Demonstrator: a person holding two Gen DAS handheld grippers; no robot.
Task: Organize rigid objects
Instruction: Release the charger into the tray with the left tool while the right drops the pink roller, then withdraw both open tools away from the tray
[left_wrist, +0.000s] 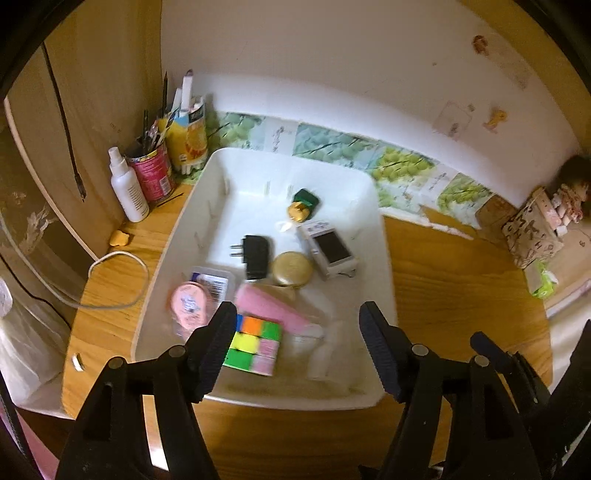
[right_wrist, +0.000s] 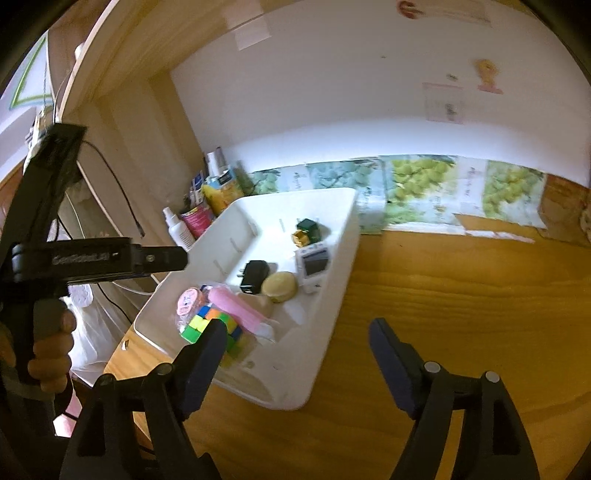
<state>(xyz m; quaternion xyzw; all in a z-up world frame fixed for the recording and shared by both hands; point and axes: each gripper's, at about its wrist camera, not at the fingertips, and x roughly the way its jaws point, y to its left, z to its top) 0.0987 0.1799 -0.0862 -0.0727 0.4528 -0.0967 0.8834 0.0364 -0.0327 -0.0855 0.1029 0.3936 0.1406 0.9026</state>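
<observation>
Above a white tray (left_wrist: 177, 236) on the wooden bench (left_wrist: 461, 288), both tongs hang apart, gripping nothing.

Left tongs (left_wrist: 299, 350) gape over the tray's near end, right tongs (right_wrist: 295, 354) over its near right edge. Inside the tray: a colour cube (left_wrist: 255, 345) nearest, a pink case (left_wrist: 269, 308) and pink tin (left_wrist: 190, 308) just behind, then a black charger (left_wrist: 255, 256), gold compact (left_wrist: 291, 267), small white device (left_wrist: 330, 251) and green box (left_wrist: 306, 199) farthest. A hand (right_wrist: 48, 343) holds the left tool.
</observation>
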